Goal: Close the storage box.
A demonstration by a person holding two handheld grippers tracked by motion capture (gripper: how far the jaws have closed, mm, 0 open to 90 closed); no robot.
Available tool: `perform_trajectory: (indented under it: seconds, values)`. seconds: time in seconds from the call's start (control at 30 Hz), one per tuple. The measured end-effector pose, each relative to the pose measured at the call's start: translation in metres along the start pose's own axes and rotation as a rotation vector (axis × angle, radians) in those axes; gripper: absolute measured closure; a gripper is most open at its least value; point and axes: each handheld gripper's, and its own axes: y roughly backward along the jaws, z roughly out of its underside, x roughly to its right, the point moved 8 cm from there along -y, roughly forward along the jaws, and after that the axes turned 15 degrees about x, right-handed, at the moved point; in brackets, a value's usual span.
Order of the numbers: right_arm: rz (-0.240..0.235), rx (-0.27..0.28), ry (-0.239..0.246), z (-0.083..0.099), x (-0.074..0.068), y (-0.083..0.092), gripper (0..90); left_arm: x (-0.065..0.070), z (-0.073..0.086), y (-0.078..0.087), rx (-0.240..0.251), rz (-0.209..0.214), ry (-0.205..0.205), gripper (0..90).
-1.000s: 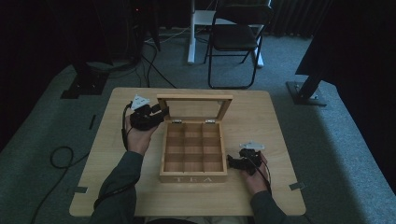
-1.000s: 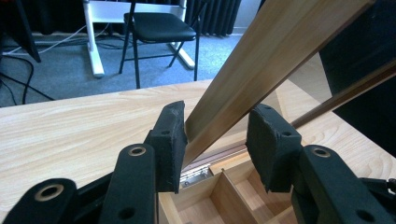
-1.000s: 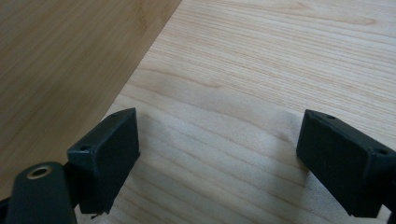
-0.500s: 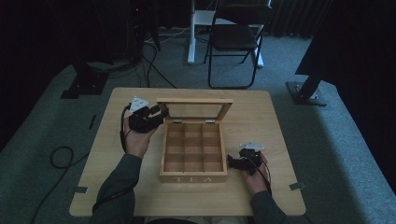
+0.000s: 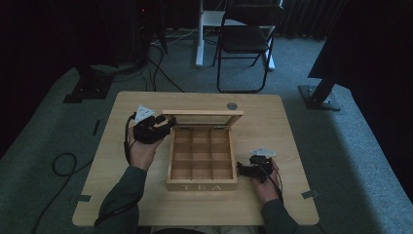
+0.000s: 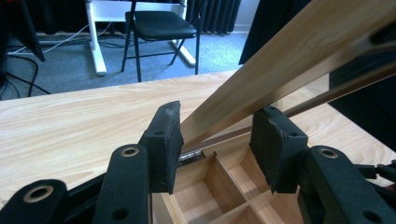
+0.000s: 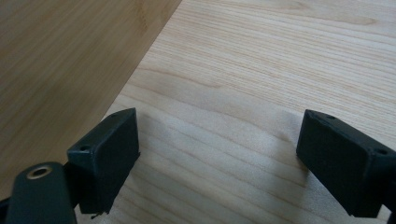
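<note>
Dark floor, cables and a folding chair (image 5: 246,39) ring the pale counter (image 5: 292,122). From the high view I see the box (image 5: 201,156) open mid-counter, its lid (image 5: 203,114) raised at the back. My left tongs (image 5: 163,124) sit at the lid's left end, my right tongs (image 5: 239,169) low against the box's right wall.

Through the left gripper view the lid (image 6: 280,60) slants between the pads: it leans on the left one while the right one stands clear, since these tongs have just been opening. I judge the lid light and stiff, free on its hinges and glazed, so fragile; the wooden frame edge is the place to pinch, never the pane.

Through the right gripper view the tongs (image 7: 217,144) gape wide over bare counter (image 7: 280,56), holding nothing, the box wall (image 7: 60,65) just beside the left pad. That box looks rigid, smooth and fairly heavy; I'd steady it by a side wall.
</note>
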Motion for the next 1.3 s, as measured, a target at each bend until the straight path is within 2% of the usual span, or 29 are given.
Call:
perform_trajectory:
  seconds: [0.23,0.67,1.3]
  values:
    - [-0.001,-0.002,-0.001,0.0,0.0,0.0,12.7,0.005,0.004,0.008,0.004,0.006,0.02,51.9]
    - [-0.002,-0.002,0.0,0.0,0.0,0.0,12.7,0.009,0.009,0.017,-0.003,0.004,0.008,49.8]
    - [0.0,0.001,0.0,0.0,0.0,0.0,12.7,0.018,0.024,0.031,-0.009,0.022,0.023,47.2]
